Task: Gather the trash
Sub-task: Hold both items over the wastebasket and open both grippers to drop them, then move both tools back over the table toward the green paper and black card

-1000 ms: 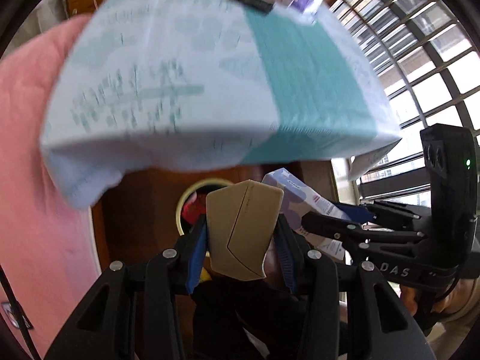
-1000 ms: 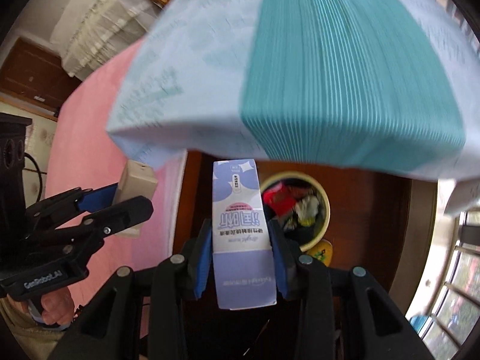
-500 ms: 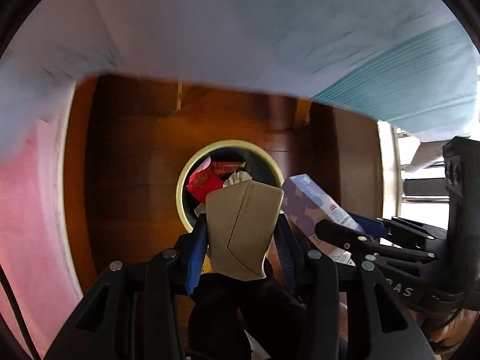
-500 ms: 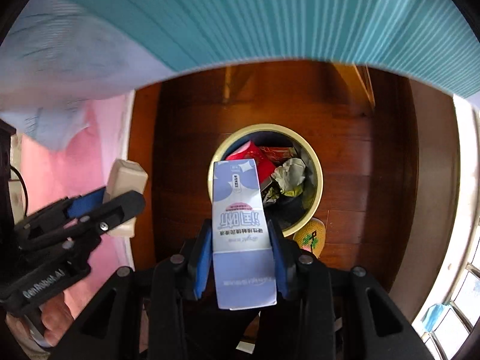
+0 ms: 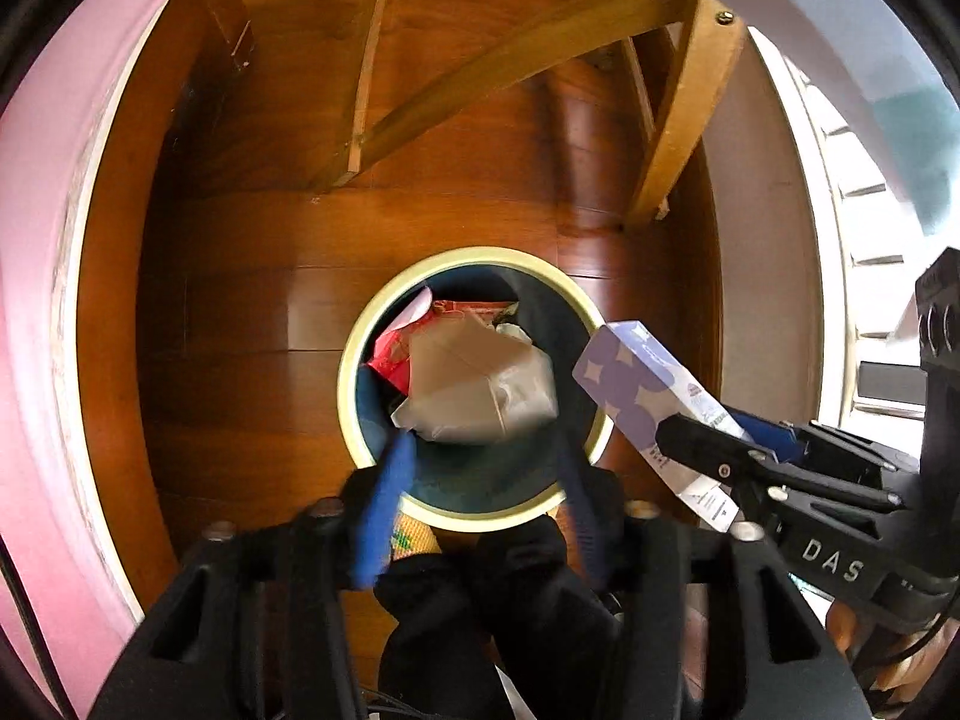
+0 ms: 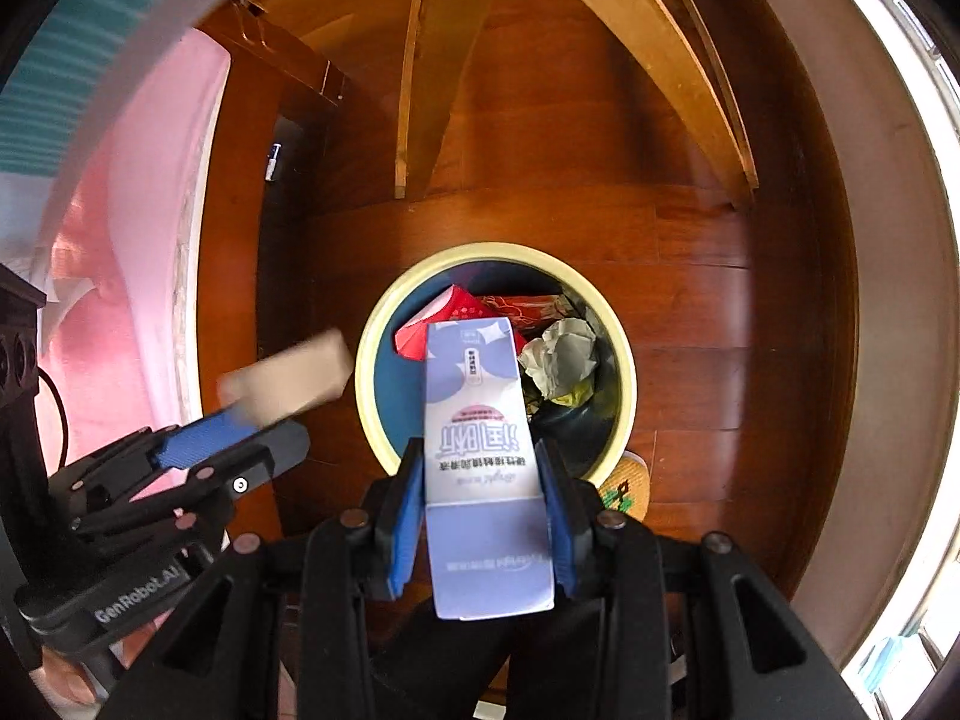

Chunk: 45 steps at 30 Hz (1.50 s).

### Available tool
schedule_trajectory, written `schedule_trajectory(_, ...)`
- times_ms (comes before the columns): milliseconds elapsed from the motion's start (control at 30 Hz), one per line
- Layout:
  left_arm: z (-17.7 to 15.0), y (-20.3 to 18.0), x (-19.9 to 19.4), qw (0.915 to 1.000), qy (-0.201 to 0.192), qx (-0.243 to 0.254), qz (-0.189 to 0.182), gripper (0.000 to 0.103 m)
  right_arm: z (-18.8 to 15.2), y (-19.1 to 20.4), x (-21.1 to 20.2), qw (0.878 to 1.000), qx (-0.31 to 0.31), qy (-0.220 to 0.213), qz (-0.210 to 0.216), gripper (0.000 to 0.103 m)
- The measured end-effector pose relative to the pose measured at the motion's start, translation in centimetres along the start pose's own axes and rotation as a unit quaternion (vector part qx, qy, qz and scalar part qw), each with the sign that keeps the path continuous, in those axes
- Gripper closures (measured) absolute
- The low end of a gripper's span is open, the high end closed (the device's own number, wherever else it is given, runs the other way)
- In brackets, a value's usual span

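Note:
A round bin with a cream rim stands on the wooden floor, holding red wrappers and crumpled paper. My left gripper is open above it. A tan carton, blurred, is free of the fingers and falling over the bin; it also shows in the right wrist view. My right gripper is shut on a purple and white carton held over the bin's near edge; it also shows in the left wrist view.
Wooden table legs and braces rise behind the bin. A pink cloth hangs at the left. A small patterned thing lies on the floor by the bin. Window bars are at the right.
Both grippers have tilted down over the bin and the tablecloth has left the view. My left gripper has opened and let go of the tan carton, which is dropping.

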<state>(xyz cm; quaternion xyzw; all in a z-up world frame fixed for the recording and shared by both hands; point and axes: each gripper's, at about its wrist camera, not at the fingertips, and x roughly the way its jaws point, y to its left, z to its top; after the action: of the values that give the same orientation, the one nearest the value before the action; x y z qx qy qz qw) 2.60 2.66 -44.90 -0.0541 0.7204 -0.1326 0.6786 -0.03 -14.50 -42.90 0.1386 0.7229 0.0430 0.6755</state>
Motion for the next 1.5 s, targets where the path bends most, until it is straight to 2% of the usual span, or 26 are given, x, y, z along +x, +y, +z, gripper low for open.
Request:
schedule_trajectory(67,0.1,0.1,-0.1,1.0000,0.001,-0.005,0.003,0.023,0.0,0.3,0.3,1.000,-0.006,0.002,-0.002,0.067)
schedule_trajectory(267,-0.1,0.7,-0.9,0.9989,-0.008,-0.011,0.044,0.023,0.3,1.5,0.9,1.000,-0.022,0.002,-0.008,0.065)
schedule_trajectory(467,-1.2,2.2,-2.5,0.9981,-0.014,-0.037,0.048,0.023,0.6,3.1,0.6,0.999,-0.033,-0.009,-0.012,0.065)
schedule_trajectory(533,-1.6,2.4,-3.1,0.9977,-0.018,-0.040,0.051,0.023,0.5,3.5,0.4,0.999,-0.037,-0.012,-0.014,0.062)
schedule_trajectory(600,-2.0,2.6,-3.9,0.9974,-0.023,-0.043,0.053,0.023,0.4,4.0,0.0,0.999,-0.038,-0.013,-0.016,0.051)
schedule_trajectory(667,-2.5,2.7,-4.8,0.9971,-0.029,-0.048,0.052,0.023,0.1,4.4,-0.5,0.999,-0.041,-0.016,-0.014,0.048)
schedule_trajectory(867,-3.7,3.1,-8.1,0.9950,-0.047,-0.071,0.053,0.023,-1.3,5.6,-2.8,0.998,-0.049,-0.017,-0.016,0.048)
schedule_trajectory(1000,-4.4,3.1,-11.2,0.9938,-0.060,-0.081,0.046,0.023,-2.4,6.6,-5.0,0.998,-0.057,-0.015,-0.020,0.048)
schedule_trajectory(1233,-5.2,2.5,-18.9,0.9904,-0.105,-0.084,0.032,0.023,-4.4,8.9,-10.9,0.996,-0.079,-0.024,-0.015,0.048)
schedule_trajectory(1500,-5.3,0.8,-28.6,0.9806,-0.188,-0.050,0.026,0.023,-5.4,11.1,-20.0,0.991,-0.106,-0.083,-0.012,0.048)
